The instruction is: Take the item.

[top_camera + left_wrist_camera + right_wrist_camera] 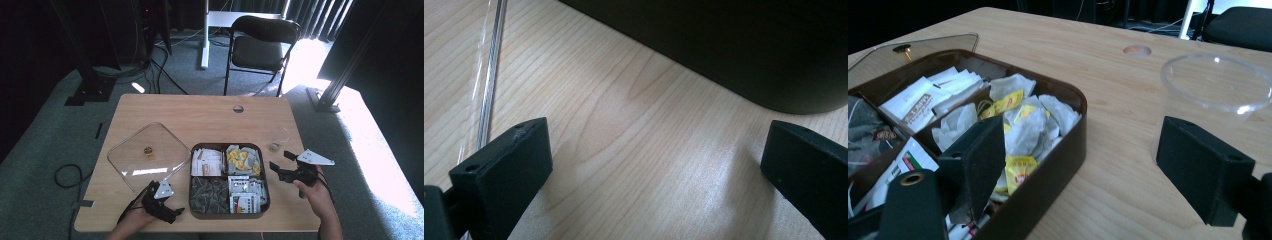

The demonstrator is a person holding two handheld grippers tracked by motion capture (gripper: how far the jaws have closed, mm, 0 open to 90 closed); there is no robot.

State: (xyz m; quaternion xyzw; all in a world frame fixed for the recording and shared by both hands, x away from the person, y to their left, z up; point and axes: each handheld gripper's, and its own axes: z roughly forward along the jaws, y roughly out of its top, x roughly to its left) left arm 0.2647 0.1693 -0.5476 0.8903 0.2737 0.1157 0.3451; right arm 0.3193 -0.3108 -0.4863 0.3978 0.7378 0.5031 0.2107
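A grey carpet floor (50, 135) with cables and a black chair (260, 45) lies behind the light wooden table (200, 115), and strong sunlight falls on the floor at the right. Near the table's front edge stands a brown box (229, 181) of tea bags in four compartments, its clear lid (145, 155) lying flat just left of it and a clear cup (278, 139) near its far right corner. The left gripper (176, 212) rests on the table beside the box with jaws wide apart and nothing between them, and the right gripper (281, 161) hangs right of the box near the cup, jaws also apart and empty.

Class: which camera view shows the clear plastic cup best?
The right gripper view: the cup stands close and upright on the table, beside the box. The high view shows it small and faint beyond the right gripper.
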